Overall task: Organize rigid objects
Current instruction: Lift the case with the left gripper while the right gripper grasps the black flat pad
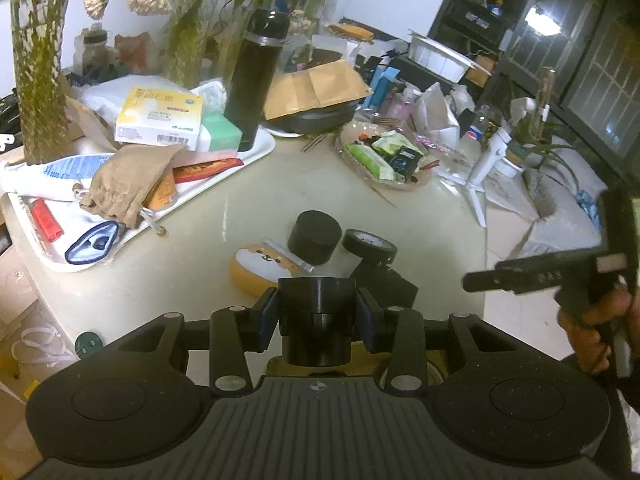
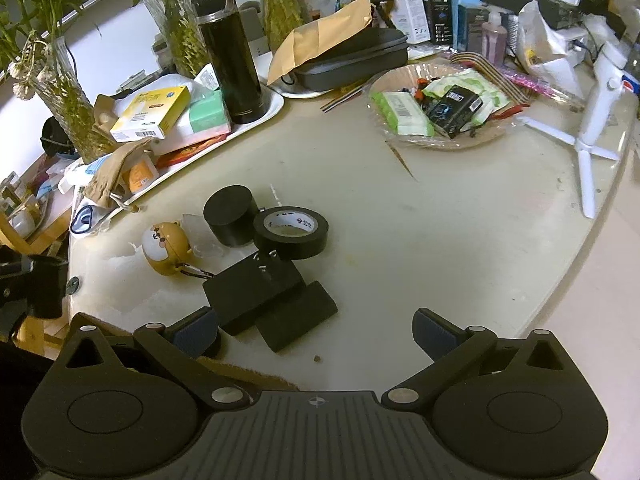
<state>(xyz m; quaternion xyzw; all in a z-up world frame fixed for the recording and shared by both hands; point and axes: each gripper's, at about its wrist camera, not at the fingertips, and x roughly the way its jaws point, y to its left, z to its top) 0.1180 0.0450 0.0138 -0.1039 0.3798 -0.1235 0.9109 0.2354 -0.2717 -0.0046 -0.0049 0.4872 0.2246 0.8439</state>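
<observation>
Clamped between the blue pads of the left gripper point(image 1: 316, 314), narrowly parted around it: a black cylindrical cup point(image 1: 315, 320), long axis upright, wider mouth uppermost, held clear above the near table edge. Beyond it toward 12 o'clock on the cream table point(image 1: 248, 200): a short black cylinder point(image 1: 315, 237) standing on end, a roll of black tape point(image 1: 370, 245) tipped on edge just right of it with faint unreadable print inside the core, and a yellow bear-faced case point(image 1: 262, 270) at 11 o'clock. Under the tape, two black blocks point(image 2: 276, 304) overlapping, long sides running from 10 to 4 o'clock. Right gripper point(image 2: 316, 334) spread wide, nothing between the pads, hovering just short of those blocks. Further off at 11 o'clock, a white tray point(image 1: 256, 152) with a tall black flask point(image 1: 256, 80) and a yellow box point(image 1: 158, 118), lettering too small to read. At 1 o'clock, a wrapped dish of packets point(image 1: 384, 156); a Pepsi logo on a bottle point(image 1: 474, 130) beside a white tripod point(image 1: 486, 168).
</observation>
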